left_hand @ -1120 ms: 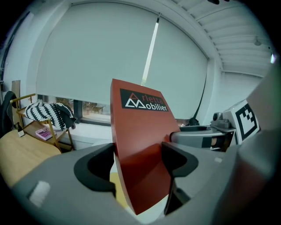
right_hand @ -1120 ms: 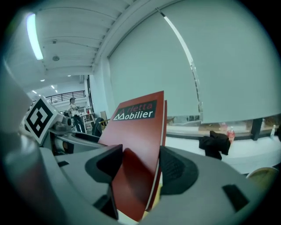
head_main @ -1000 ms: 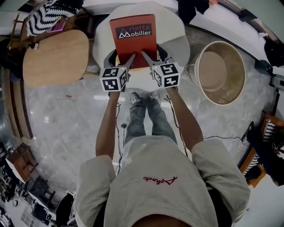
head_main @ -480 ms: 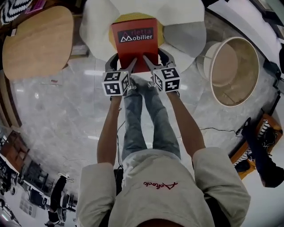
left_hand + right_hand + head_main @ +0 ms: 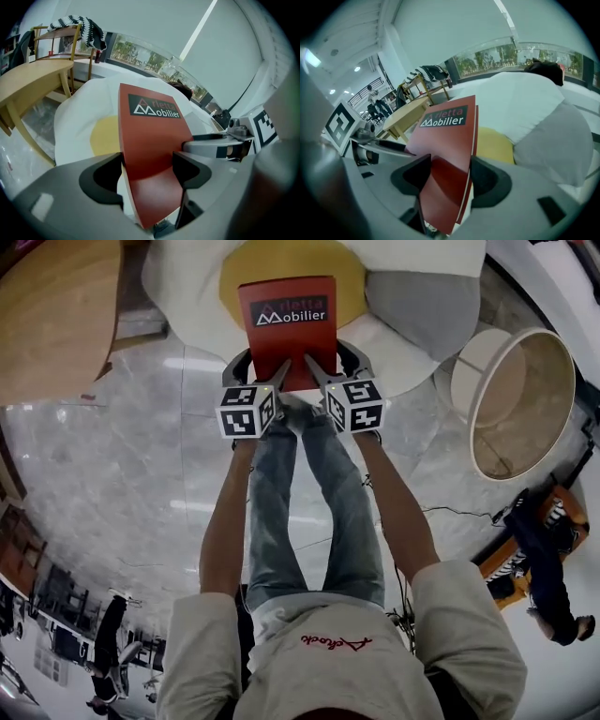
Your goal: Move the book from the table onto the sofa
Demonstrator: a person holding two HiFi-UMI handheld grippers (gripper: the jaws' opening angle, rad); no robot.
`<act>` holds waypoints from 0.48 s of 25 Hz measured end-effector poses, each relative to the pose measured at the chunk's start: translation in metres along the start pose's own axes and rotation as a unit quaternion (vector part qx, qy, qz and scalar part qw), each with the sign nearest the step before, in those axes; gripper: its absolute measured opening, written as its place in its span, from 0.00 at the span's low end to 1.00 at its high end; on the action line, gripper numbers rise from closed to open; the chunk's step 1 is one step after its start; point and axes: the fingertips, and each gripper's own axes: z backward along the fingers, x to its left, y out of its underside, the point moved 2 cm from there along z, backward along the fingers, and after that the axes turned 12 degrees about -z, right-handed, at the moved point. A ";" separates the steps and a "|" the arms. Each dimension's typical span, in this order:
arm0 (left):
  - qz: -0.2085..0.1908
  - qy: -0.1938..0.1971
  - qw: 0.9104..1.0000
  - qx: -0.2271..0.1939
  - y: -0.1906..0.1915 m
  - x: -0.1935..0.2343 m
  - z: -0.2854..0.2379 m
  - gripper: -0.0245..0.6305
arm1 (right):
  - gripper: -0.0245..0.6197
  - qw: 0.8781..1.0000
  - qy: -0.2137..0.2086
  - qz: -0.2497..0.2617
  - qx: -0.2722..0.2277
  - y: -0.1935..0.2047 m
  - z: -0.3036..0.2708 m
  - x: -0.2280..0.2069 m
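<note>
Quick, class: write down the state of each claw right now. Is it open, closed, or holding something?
The left claw is closed, holding the red book.
The right claw is closed, holding the same red book.

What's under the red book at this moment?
The book, clamped by the left gripper and right gripper, hangs over a yellow cushion on the white sofa. The cushion's part directly beneath is covered, so contact cannot be judged.

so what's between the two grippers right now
The red book: the left gripper and right gripper each clamp its near edge, clearest in the head view.
</note>
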 end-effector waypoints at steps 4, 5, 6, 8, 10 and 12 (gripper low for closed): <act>0.004 -0.002 1.000 0.002 0.019 0.019 -0.041 0.56 | 0.46 1.000 0.004 0.007 0.007 0.015 -0.039 -0.023; 0.004 -0.004 1.000 0.003 0.023 0.025 -0.051 0.56 | 0.46 1.000 0.004 0.008 0.010 0.017 -0.050 -0.029; 0.004 -0.007 1.000 0.004 0.025 0.030 -0.062 0.56 | 0.46 1.000 0.005 0.008 0.012 0.019 -0.061 -0.035; 0.001 -0.015 1.000 0.007 0.027 0.041 -0.083 0.56 | 0.46 1.000 0.005 0.009 0.018 0.018 -0.083 -0.048; -0.001 -0.021 1.000 0.009 0.028 0.053 -0.104 0.56 | 0.46 1.000 0.008 0.011 0.020 0.017 -0.104 -0.060; -0.002 -0.023 1.000 0.007 0.029 0.063 -0.122 0.56 | 0.46 1.000 0.011 0.006 0.016 0.017 -0.121 -0.070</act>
